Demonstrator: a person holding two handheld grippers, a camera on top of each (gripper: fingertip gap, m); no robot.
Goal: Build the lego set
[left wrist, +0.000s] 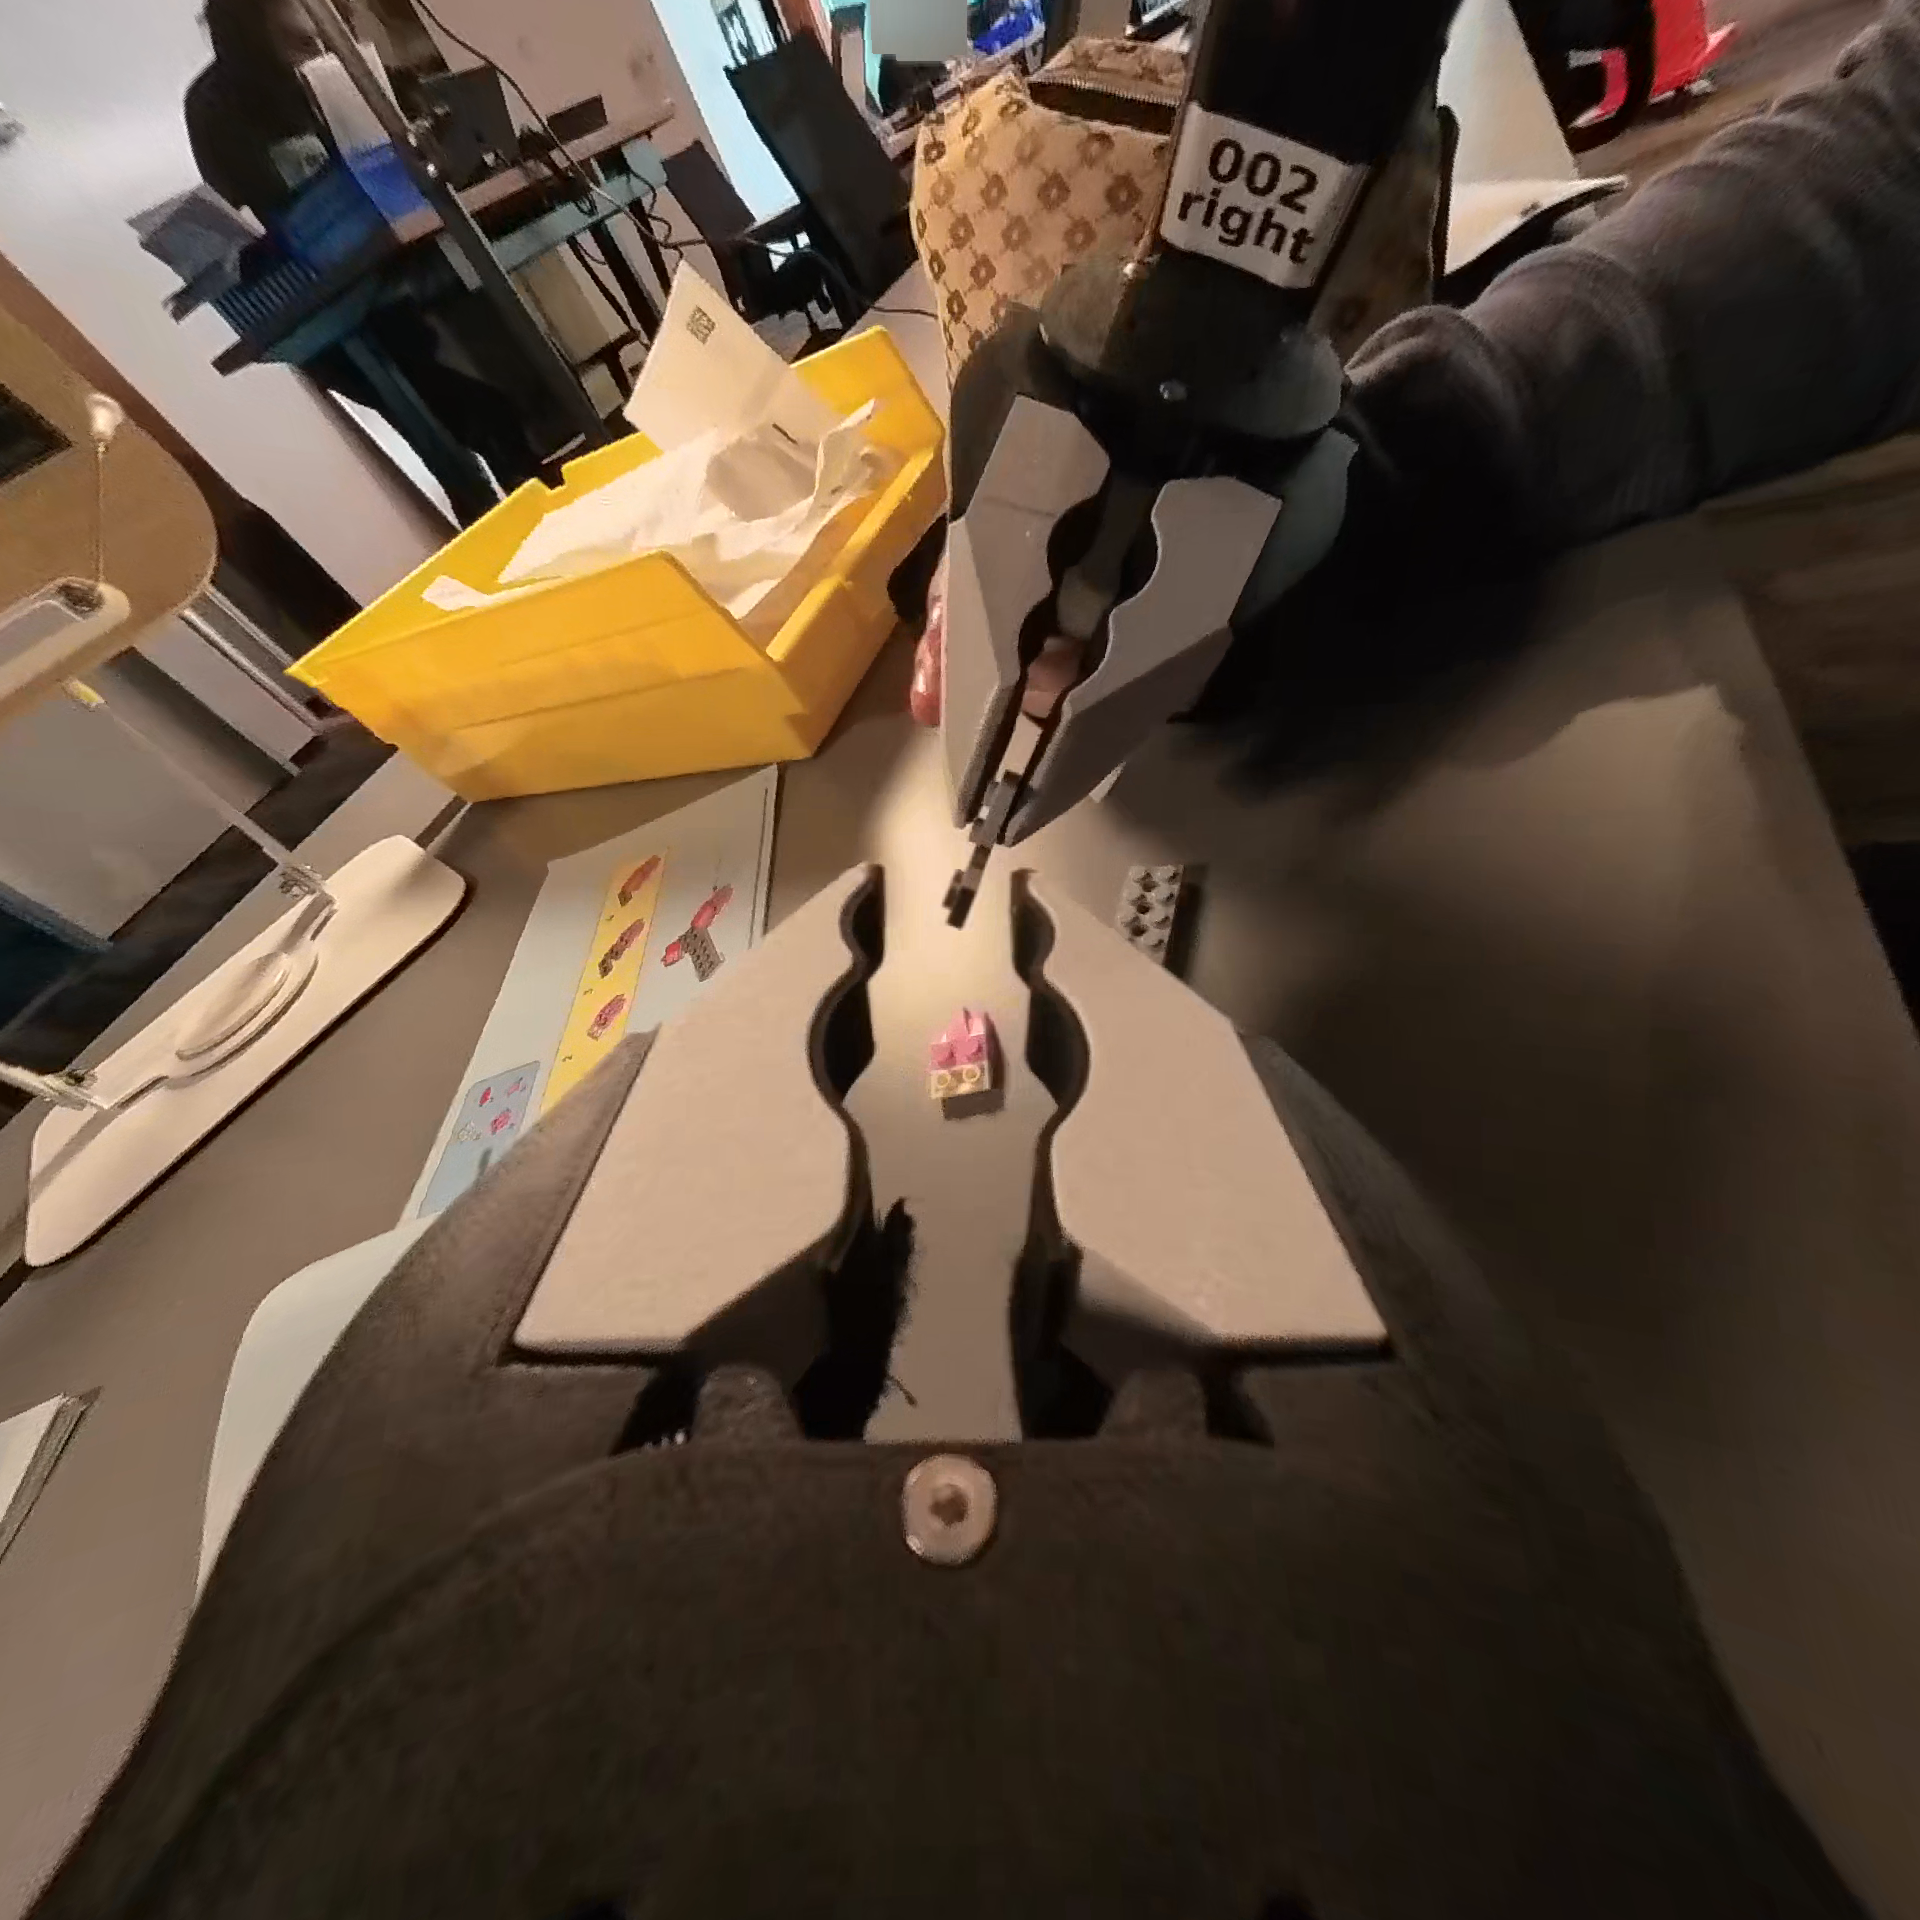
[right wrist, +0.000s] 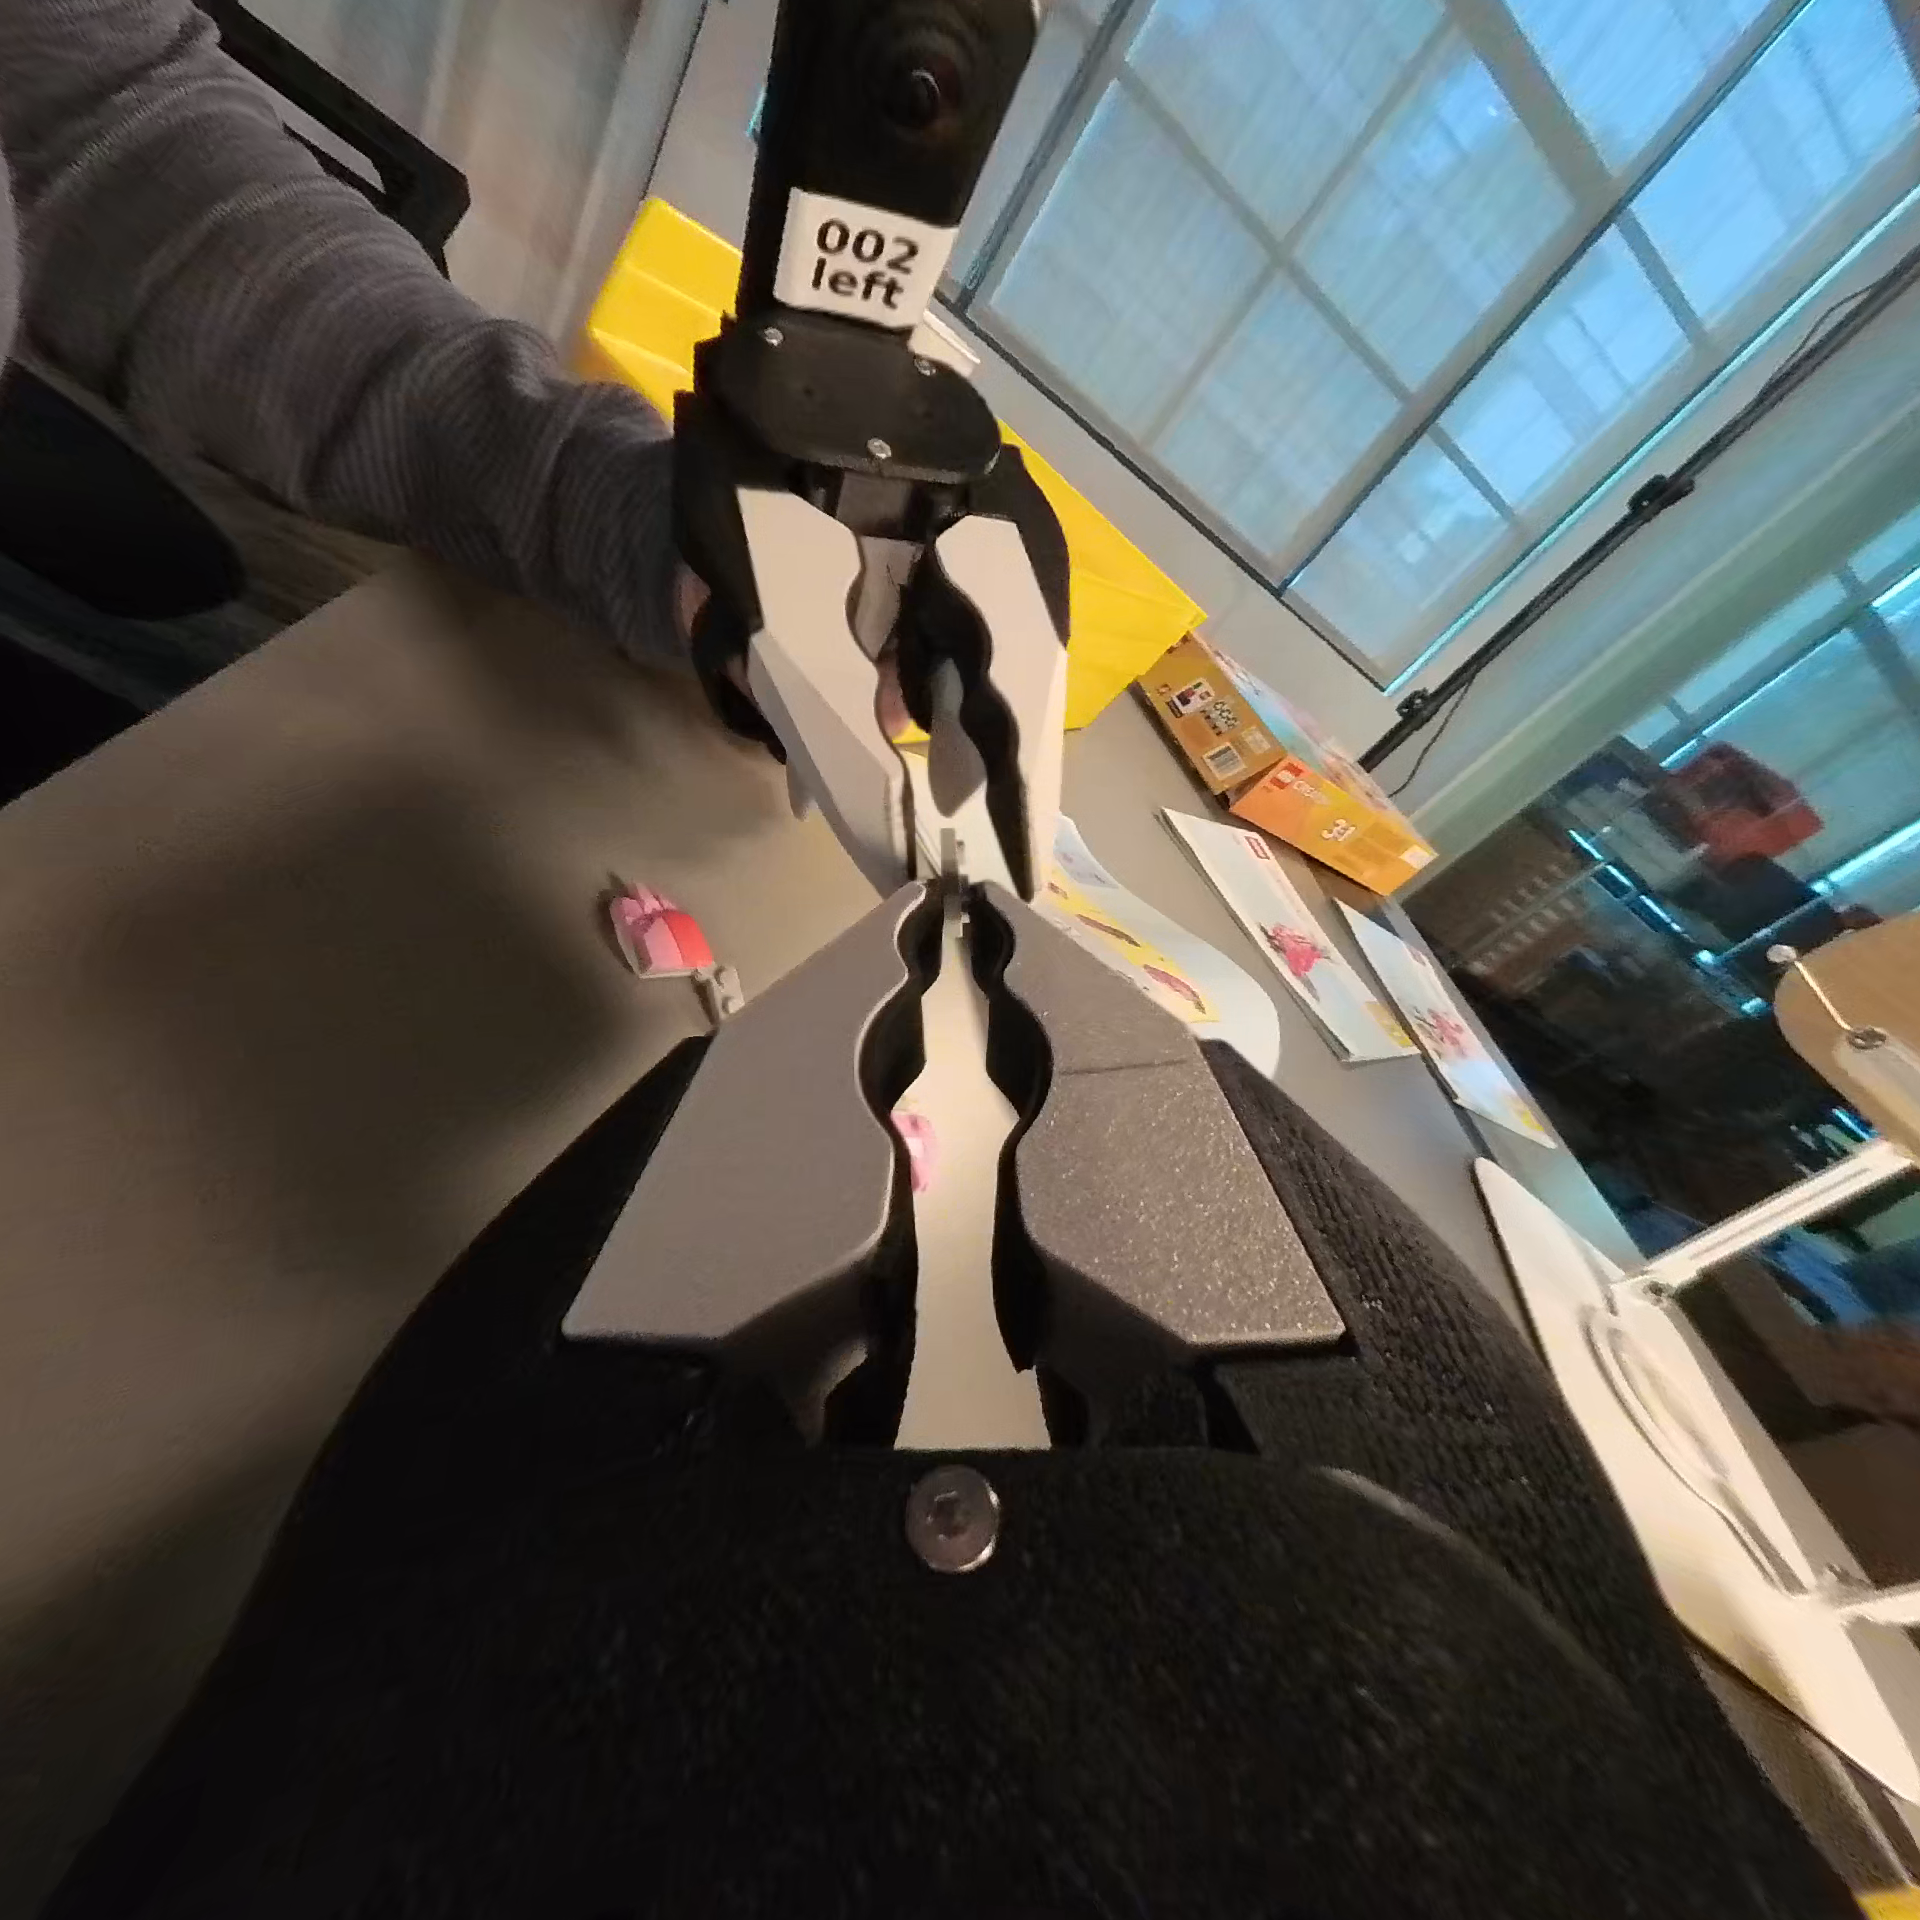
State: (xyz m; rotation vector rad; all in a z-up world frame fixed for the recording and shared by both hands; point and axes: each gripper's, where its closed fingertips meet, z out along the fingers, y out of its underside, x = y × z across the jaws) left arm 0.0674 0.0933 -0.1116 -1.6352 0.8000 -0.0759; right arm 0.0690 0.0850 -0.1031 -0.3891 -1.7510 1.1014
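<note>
Grey plate (left wrist: 977, 862) pinched by right gripper (left wrist: 992, 821), between open left gripper (left wrist: 948, 894) fingertips

Left gripper (left wrist: 948, 894): open above pink brick piece (left wrist: 964, 1060) on worktop (left wrist: 1455, 1039); right gripper (left wrist: 992, 821) pinching thin grey plate (left wrist: 968, 883).

Each claw has a textured black plastic body with one silver round-head screw (left wrist: 949, 1507) at its middle. Ahead of that screw two flat grey fingers (left wrist: 727, 1143) run out, their inner edges cut in waves. Behind the screw end of the right claw (left wrist: 987, 821) rises a black stem with a white label (left wrist: 1252, 203). The person wears a grey ribbed knit sleeve (right wrist: 312, 343).
</note>
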